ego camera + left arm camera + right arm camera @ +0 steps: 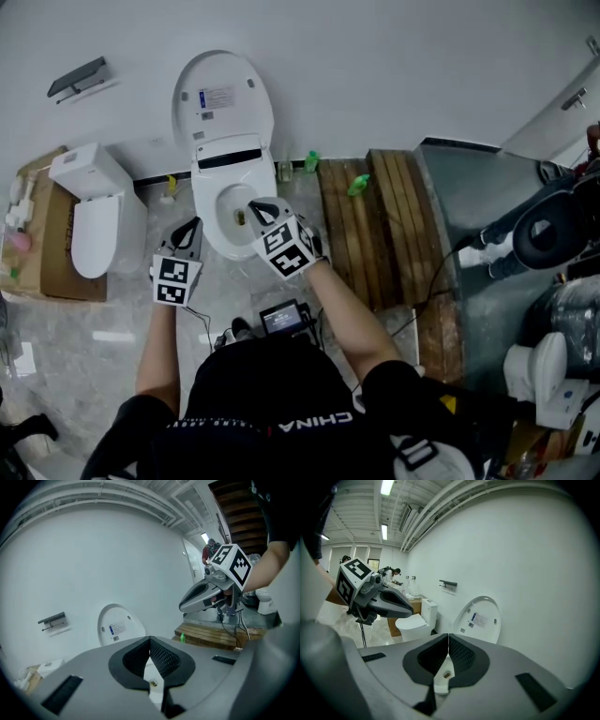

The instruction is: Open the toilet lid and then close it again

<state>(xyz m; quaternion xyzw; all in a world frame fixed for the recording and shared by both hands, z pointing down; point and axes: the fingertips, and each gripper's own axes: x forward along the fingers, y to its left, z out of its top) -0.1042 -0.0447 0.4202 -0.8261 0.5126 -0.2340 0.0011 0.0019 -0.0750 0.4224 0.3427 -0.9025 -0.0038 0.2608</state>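
Note:
The white toilet stands against the wall with its lid (223, 98) raised upright and leaning back, so the bowl (214, 246) lies uncovered. My left gripper (193, 226) hovers just left of the bowl's front rim, jaws shut and empty. My right gripper (255, 207) hangs over the bowl's right side, also shut with nothing in it. Neither touches the lid. In the left gripper view the lid (117, 627) rises beyond my closed jaws (150, 649), with the right gripper (206, 595) at the right. In the right gripper view the lid (480, 619) stands ahead of the shut jaws (448, 645).
A second white toilet (94, 211) with its lid down stands to the left in front of a cardboard box (42, 253). A wooden pallet (366, 225) lies to the right, with green bottles (312, 161) near the wall. A cable runs over the floor by my legs.

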